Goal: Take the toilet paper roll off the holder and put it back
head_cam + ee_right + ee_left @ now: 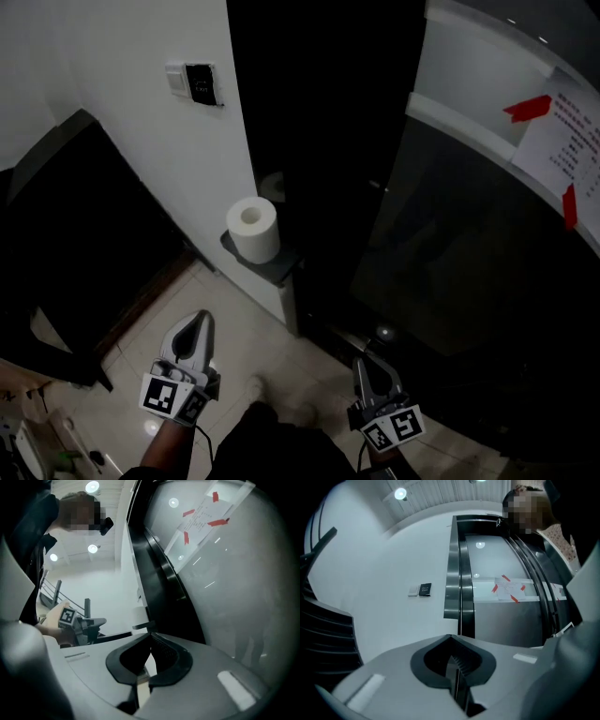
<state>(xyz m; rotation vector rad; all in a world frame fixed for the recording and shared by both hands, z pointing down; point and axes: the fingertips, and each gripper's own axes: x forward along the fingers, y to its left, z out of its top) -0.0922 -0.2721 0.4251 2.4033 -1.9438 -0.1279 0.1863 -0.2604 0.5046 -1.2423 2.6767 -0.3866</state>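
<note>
A white toilet paper roll (252, 228) stands upright on a small dark shelf-like holder (272, 266) at the corner of the white wall. In the right gripper view the roll (139, 616) shows small and far off above the jaw tips. My left gripper (198, 322) is low over the floor, below and left of the roll and well apart from it; its jaws are shut with nothing between them (451, 637). My right gripper (362, 363) hangs below and right of the holder, its jaws (150, 635) also shut and empty.
A switch panel (194, 84) sits on the white wall above the roll. A dark glass partition (450, 262) with a taped paper notice (565, 142) fills the right. Dark furniture (75, 234) stands at the left. Light floor tiles (253, 342) lie below.
</note>
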